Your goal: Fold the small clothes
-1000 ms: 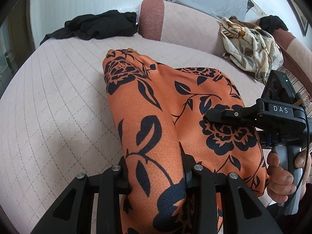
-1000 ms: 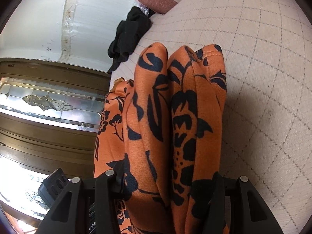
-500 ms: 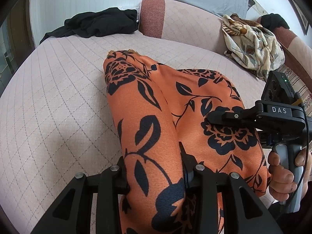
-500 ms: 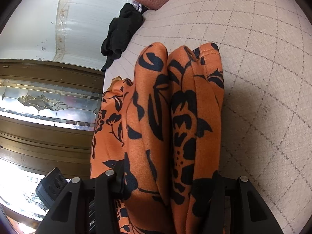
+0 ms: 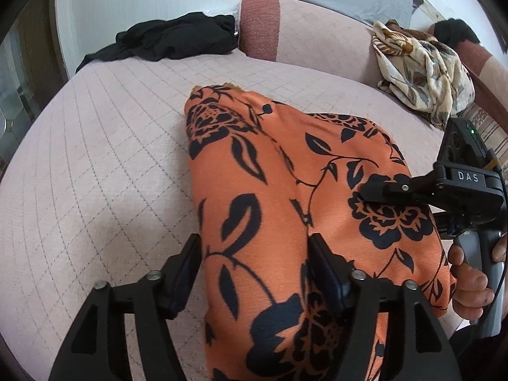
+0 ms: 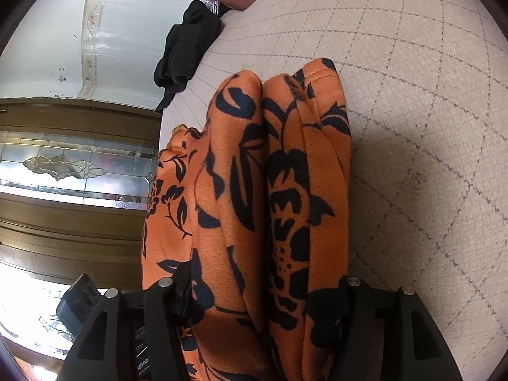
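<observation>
Now both grippers letting go: left gripper (image 5: 254, 273) jaws just widened, orange floral garment (image 5: 285, 206) loose between; right gripper (image 6: 263, 301) likewise easing off. Fold looks set down on bed (image 5: 95, 158).

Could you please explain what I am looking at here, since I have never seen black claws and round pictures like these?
There is no robot: a person holds a hand-held two-finger gripper in each hand, and a fisheye camera on each looks forward along its fingers. One picture comes from the left gripper, the other from the right gripper; the person's hand grips the right one's handle. Both straddle a folded orange floral garment lying on a quilted pink cushion. Both pairs of jaws have just been opening, so the cloth sits between them, apparently released. Farther back lie a black garment and a cream patterned cloth.
</observation>
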Demonstrator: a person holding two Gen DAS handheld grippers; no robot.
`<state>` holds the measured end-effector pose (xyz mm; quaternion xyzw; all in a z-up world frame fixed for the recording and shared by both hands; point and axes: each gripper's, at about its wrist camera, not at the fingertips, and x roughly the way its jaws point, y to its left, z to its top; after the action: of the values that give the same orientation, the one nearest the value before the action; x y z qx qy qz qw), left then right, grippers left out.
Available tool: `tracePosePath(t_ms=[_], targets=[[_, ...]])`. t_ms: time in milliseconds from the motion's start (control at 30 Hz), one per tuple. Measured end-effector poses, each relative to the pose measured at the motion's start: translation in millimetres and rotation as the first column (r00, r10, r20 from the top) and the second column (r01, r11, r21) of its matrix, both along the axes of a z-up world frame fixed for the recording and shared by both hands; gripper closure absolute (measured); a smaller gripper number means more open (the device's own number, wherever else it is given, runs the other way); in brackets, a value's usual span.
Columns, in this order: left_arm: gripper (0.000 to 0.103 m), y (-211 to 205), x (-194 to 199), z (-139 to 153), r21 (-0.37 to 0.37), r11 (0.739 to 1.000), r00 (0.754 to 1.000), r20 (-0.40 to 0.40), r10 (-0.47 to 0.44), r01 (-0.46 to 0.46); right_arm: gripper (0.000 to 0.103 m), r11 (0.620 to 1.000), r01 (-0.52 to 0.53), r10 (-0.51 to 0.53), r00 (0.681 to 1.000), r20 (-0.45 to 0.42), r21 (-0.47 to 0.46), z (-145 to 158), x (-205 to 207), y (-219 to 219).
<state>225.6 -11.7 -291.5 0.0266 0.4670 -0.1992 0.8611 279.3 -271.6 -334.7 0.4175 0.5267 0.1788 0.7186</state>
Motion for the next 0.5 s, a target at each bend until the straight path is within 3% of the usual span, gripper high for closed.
tracePosePath(t_ms=[133, 333, 500], targets=[[0.029, 11, 3, -2, -0.045, 0.999, 0.999, -0.039, 0.011, -0.013, 0.037, 1.000, -0.008, 0.008, 1.000, -0.013, -0.004, 1, 0, -3], [0.028, 16, -5, 0, -0.047, 0.999, 0.999, -0.034, 0.013, -0.015, 0.033, 0.998, -0.023, 0.022, 1.000, -0.019, -0.055, 6, -6, -8], [0.021, 29, -10, -3, -0.063, 0.997, 0.998, -0.046, 0.034, -0.036, 0.032, 0.996, -0.030, 0.028, 0.999, -0.023, -0.087, 8, -14, -11]])
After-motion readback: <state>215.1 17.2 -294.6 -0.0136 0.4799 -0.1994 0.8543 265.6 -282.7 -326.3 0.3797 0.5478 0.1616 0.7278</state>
